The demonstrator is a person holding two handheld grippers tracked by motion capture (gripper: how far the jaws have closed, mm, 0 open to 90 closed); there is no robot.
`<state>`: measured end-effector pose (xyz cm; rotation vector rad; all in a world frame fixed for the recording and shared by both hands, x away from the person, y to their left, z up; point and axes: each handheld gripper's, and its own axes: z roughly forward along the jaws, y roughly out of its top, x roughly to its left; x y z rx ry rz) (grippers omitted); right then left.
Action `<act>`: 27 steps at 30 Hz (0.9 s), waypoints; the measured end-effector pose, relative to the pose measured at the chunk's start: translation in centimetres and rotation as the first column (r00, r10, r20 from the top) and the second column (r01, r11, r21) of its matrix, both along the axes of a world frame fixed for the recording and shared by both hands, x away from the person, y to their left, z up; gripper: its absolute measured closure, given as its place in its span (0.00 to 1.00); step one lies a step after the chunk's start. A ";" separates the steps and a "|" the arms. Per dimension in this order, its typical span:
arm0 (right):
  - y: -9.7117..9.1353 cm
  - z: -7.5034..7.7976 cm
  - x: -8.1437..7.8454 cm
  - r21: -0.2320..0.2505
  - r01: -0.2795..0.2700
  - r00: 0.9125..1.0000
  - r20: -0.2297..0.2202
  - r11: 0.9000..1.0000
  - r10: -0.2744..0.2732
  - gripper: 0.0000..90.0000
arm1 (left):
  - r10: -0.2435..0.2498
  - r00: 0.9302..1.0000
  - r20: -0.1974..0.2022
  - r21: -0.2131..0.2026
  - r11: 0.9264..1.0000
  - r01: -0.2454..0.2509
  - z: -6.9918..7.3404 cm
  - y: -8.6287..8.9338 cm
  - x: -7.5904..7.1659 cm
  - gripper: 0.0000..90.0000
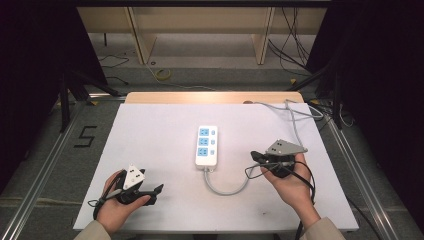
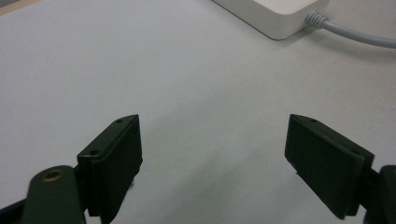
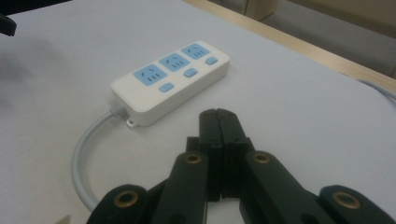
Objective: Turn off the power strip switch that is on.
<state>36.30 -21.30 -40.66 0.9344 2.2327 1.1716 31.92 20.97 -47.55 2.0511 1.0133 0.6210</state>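
In the high view, a white power strip [image 1: 207, 145] with three blue sockets lies near the middle of the white surface [image 1: 150, 135], its long side running away from the person. Its grey cable [image 1: 226, 189] leaves the near end and loops toward the right gripper [image 1: 256, 155], which a hand holds just right of the strip, pointing at it. The left gripper [image 1: 156, 192] rests in the other hand near the surface's front left corner, well apart from the strip.

In the left gripper view, the two black fingers [image 2: 114, 158] stand spread wide with nothing between them. The power strip's corner [image 2: 275, 14] and its cable [image 2: 355, 35] show at the top right.

In the right gripper view, the fingers [image 3: 219, 135] are pressed together, pinching nothing. The power strip [image 3: 173, 81] lies just beyond them, and the cable [image 3: 84, 154] curves along the left.
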 end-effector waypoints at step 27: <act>1.5 0.3 1.1 -0.012 -0.026 1.000 -0.017 1.000 0.026 1.00 | 0.001 1.000 -0.002 0.000 1.000 -0.001 0.0 0.0 0.0 0.21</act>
